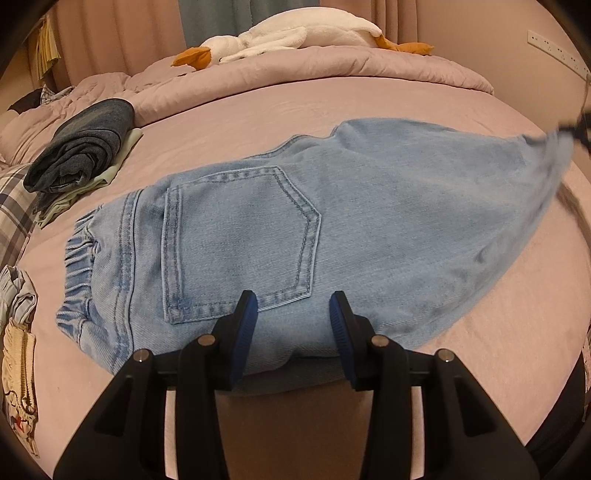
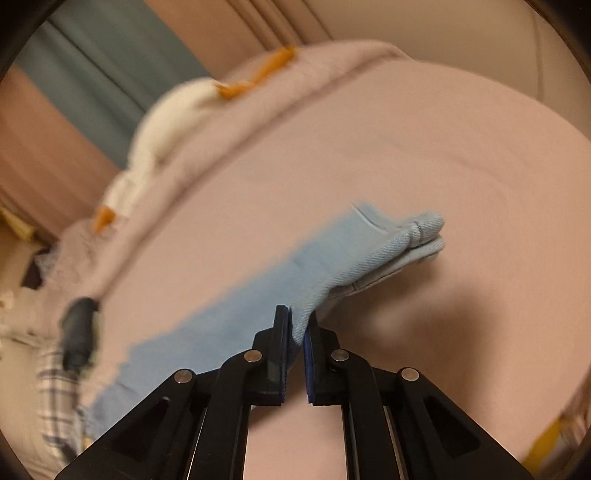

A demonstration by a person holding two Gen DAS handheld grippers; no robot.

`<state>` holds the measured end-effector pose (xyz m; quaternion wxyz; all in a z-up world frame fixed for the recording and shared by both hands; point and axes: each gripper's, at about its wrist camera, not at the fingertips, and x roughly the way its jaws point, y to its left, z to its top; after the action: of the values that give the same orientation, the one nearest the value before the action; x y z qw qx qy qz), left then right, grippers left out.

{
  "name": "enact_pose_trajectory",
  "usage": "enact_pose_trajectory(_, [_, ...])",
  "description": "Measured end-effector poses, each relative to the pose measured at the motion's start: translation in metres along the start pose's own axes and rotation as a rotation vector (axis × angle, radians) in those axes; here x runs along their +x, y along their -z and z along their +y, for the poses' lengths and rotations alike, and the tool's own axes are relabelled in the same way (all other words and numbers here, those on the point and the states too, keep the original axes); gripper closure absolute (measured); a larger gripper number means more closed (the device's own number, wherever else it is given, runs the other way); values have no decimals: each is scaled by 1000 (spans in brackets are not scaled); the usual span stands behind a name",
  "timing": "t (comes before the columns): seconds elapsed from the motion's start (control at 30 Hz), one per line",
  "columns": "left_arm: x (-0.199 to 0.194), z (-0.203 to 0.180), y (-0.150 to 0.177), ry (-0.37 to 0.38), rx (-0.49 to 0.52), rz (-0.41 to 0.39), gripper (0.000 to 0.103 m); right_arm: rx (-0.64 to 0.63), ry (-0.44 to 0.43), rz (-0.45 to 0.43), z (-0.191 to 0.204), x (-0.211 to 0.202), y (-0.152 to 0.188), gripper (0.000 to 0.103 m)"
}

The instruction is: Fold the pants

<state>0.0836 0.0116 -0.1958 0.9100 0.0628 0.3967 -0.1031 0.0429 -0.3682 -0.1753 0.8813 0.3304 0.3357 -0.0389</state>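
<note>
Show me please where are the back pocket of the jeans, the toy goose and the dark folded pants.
back pocket [image 1: 240,243], left wrist view, middle of the pocket.
toy goose [image 1: 295,33], left wrist view, white body.
dark folded pants [image 1: 81,151], left wrist view, top fold.

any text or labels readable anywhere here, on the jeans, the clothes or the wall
None can be read.
The light blue jeans show only stitching, no label.
The cream garment at the left edge bears a printed drawing, too small to tell any lettering.
The wall socket strip shows no legible marking.

The right gripper [image 2: 298,325] pinches the light-blue pants [image 2: 332,266], lifted over the blurred pink bed [image 2: 461,166].
</note>
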Motion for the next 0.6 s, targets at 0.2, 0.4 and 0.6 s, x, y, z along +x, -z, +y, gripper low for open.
enact_pose_trajectory(0.2, [0,0,0,0,-2,1,62,-121,-32,-192,47,-48,-24,102])
enact_pose_trajectory(0.4, [1,0,0,2,1,-1,62,19,102,-102,-47,-43,7,102])
enact_pose_trajectory(0.6, [1,-2,1,-4,5,-10,62,194,0,-46,-118,-35,44,85])
